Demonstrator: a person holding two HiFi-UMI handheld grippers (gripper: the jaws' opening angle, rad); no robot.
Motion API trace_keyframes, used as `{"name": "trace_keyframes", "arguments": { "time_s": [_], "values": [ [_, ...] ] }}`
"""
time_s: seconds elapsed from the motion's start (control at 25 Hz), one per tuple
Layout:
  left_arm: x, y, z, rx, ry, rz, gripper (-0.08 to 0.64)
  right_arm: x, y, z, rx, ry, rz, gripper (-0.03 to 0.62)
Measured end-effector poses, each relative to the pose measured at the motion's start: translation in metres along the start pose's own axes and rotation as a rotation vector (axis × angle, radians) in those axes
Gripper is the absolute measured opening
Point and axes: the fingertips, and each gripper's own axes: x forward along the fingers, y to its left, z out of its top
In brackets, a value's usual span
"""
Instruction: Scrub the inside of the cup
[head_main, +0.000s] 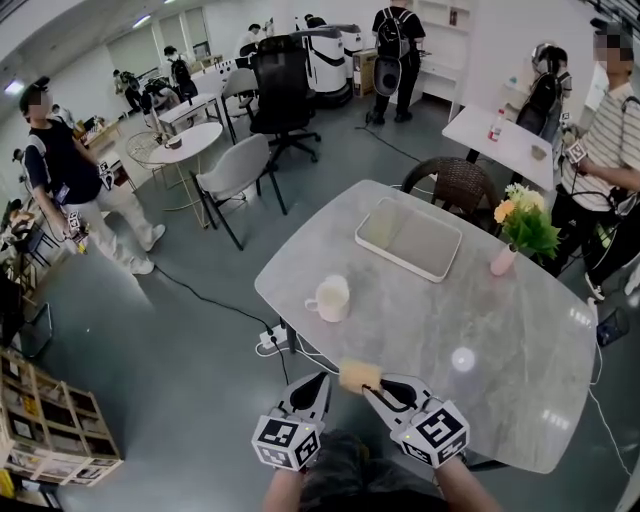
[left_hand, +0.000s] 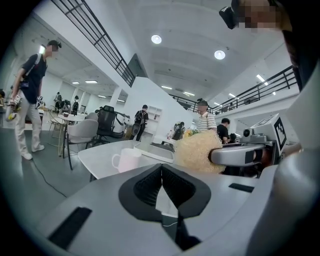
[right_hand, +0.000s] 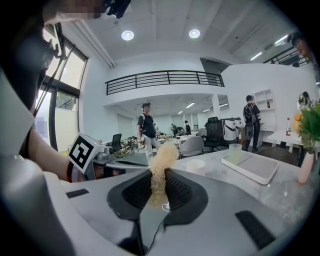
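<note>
Two handheld grippers sit low over the near edge of the grey marble-pattern table (head_main: 520, 340), side by side and pointing away from the person.

Left gripper (head_main: 316, 384): jaws fully together, ribbed pads meeting; nothing is between them; it hangs over the floor just off the table's near-left edge.

Right gripper (head_main: 373, 387): jaws clamped on a tan fibrous scrub sponge (head_main: 360, 376); the right gripper view shows the sponge (right_hand: 161, 160) pinched thin between the pads and flaring out beyond the fingertips; the left gripper view shows the same sponge (left_hand: 197, 150) as a rounded tuft at the front of the right gripper (left_hand: 239, 155).

White cup (head_main: 330, 298): upright on the table near its left edge, handle to the left in the head view; it stands ahead of both grippers and clear of them; neither the sponge nor a jaw touches it.

Pale rectangular tray (head_main: 408, 240): flat on the table beyond the cup, well apart from it; a frosted tumbler (right_hand: 235, 152) stands on its corner.

Pink vase (head_main: 503, 260) of flowers: at the table's far right edge, beside the tray.
</note>
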Motion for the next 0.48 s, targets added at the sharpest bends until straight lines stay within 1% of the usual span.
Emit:
{"name": "trace_keyframes", "arguments": {
  "time_s": [0.24, 0.48],
  "values": [
    [0.007, 0.013, 0.007, 0.012, 0.020, 0.009, 0.014, 0.014, -0.014, 0.009, 0.019, -0.015, -0.001, 0.063],
    [0.021, 0.026, 0.005, 0.015, 0.047, -0.004, 0.014, 0.030, -0.027, 0.008, 0.036, -0.004, -0.004, 0.063]
  ]
}}
